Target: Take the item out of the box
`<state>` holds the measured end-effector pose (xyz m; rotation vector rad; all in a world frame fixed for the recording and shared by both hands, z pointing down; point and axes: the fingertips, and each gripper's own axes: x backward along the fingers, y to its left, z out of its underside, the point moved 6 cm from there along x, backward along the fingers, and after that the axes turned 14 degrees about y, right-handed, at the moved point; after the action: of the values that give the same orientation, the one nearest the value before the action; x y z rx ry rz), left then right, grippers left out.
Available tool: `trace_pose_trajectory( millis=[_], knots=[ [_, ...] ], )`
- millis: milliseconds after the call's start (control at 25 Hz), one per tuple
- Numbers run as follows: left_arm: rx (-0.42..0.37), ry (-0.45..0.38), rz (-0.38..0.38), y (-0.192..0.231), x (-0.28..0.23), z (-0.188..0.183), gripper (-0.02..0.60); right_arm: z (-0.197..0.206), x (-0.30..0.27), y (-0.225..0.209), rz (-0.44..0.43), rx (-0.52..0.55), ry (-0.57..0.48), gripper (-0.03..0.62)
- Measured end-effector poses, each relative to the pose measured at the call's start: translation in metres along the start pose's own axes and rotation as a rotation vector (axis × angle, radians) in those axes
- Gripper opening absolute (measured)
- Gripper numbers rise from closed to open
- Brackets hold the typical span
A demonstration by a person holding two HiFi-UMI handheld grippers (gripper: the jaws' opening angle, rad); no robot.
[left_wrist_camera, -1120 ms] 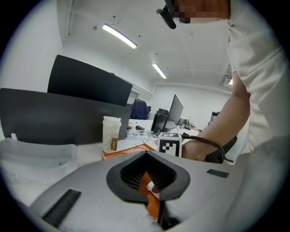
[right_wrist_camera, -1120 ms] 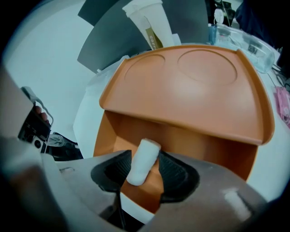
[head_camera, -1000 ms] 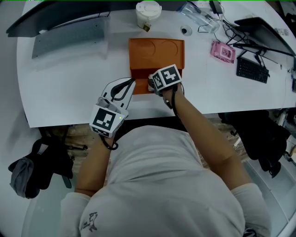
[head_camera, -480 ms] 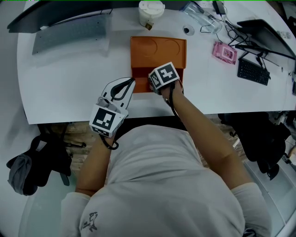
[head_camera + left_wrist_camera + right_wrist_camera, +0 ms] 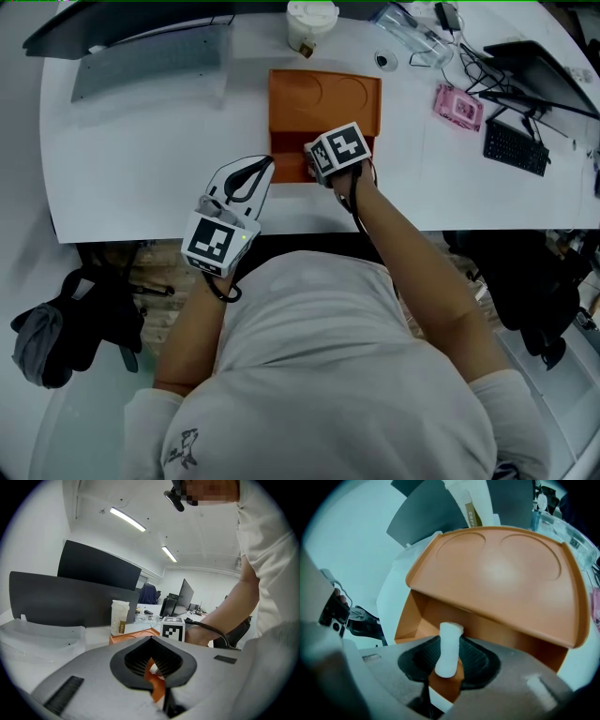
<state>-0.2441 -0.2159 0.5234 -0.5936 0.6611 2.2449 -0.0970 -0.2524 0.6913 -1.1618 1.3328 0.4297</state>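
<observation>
An orange box [image 5: 323, 98] lies on the white table with its lid [image 5: 497, 569] raised and its front open. My right gripper [image 5: 311, 167] is at that open front. Its jaws are closing on a small white cylinder [image 5: 449, 648], which stands upright between the pads just before the box's opening [image 5: 417, 616]. My left gripper [image 5: 265, 165] rests on the table to the left of the box. In the left gripper view that gripper [image 5: 151, 639] is shut with nothing held, and the right gripper's marker cube [image 5: 172, 631] shows beyond it.
A paper cup [image 5: 311, 23] stands behind the box. A grey board [image 5: 150, 61] lies at the back left. On the right are a pink item [image 5: 457, 106], a black keyboard [image 5: 514, 145] and cables. The table's front edge [image 5: 141, 225] is near my body.
The right gripper has stayed at the box's open front and edged slightly forward. The left gripper has not moved.
</observation>
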Motion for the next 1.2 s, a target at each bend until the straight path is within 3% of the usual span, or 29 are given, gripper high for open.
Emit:
trace_pose_trajectory(
  millis=[640,1200],
  knots=[
    [-0.048,-0.036,-0.001,-0.033,0.025,-0.004,-0.002,0.024,0.036,0.008,0.017,0.023,-0.118,0.123],
    [-0.118,-0.079,-0.01,-0.06,0.059,-0.011,-0.002,0.051,0.089,0.033,0.026,0.086,-0.296,0.123]
  ],
)
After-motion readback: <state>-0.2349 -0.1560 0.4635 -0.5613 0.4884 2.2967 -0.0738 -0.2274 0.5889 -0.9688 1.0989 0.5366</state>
